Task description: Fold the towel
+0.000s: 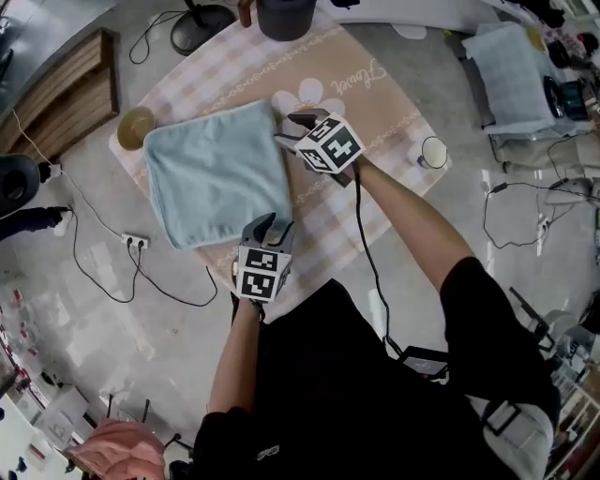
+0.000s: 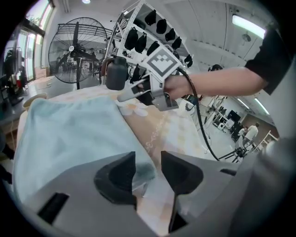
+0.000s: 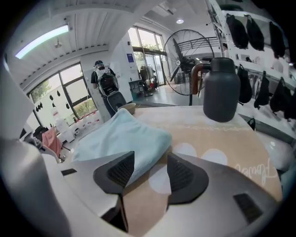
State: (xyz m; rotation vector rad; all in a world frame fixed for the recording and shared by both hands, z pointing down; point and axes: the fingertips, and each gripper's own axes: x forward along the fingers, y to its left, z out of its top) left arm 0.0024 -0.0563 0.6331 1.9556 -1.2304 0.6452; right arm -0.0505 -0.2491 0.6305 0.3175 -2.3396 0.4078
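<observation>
Around the towel (image 1: pixel 216 173): bowl (image 1: pixel 136 127), jug (image 1: pixel 284 17), cup (image 1: pixel 433 152)

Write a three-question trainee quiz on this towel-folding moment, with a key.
1. True or false: the right gripper is shut on the towel.
2. What stands by the towel's far left corner in the head view? A. a bowl B. a book C. a pair of scissors
3. Which corner of the towel is the left gripper at?

Key
1. False. Its jaws are apart, at the towel's far right corner.
2. A.
3. The near right corner, the one closest to the person. The jaws are apart there too.
</observation>
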